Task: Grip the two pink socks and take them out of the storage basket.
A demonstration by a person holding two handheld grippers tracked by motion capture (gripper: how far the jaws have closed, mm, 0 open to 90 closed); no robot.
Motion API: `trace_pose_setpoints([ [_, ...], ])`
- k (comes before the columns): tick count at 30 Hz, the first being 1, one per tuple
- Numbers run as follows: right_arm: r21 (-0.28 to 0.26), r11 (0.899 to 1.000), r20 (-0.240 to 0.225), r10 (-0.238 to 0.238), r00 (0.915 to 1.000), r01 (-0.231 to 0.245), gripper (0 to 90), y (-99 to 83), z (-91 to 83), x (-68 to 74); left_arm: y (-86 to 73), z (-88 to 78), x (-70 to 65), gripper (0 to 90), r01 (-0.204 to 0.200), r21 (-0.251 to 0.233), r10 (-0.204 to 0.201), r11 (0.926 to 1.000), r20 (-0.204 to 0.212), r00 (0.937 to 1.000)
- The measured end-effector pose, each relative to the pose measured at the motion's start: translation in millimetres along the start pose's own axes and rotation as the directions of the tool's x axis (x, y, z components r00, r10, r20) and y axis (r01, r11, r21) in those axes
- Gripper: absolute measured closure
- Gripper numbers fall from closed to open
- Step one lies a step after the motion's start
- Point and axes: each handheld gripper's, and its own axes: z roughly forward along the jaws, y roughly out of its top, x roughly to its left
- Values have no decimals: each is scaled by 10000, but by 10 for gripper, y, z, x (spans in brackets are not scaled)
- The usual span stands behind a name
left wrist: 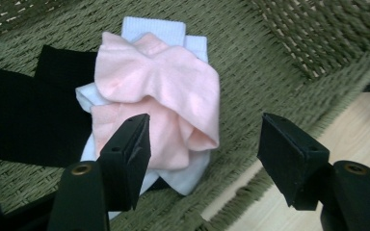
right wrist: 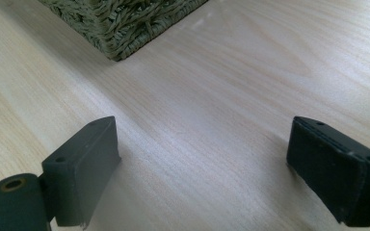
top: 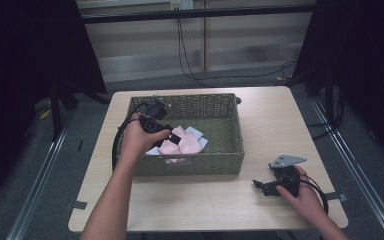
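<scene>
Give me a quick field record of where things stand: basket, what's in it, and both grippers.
basket: green woven basket at mid table
contents: pink socks on top of white socks, a black cloth beside them
left gripper: inside the basket over the pink socks, jaws open, nothing between the pads
right gripper: low over bare table near the basket's corner, jaws open, empty

Both hands out, jaws apart

The left gripper [top: 166, 135] reached forward on an outstretched forearm, tipped downward, its jaws spread wide with nothing pressed between the pads. The right gripper [top: 261, 186] sat low and level in the right hand [top: 300, 197], jaws wide apart.
</scene>
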Motion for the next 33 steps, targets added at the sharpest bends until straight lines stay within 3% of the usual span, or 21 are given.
trace_pose_setpoints([
  [13,1,10000,0,-2,10000,2,107,0,0,0,73,241,149,406,220,507,-207,9985,-259,9995],
  [26,-2,10000,2,-4,10000,4,107,0,0,0,141,543,172,492,359,774,-356,9964,-49,9994],
  [29,0,10000,1,-2,10000,2,107,0,0,0,146,599,186,545,516,1056,-541,9931,213,9983],
  [33,-17,10000,-7,-23,10000,23,107,0,2,-1,137,657,214,548,607,1190,-614,9910,19,9981],
])
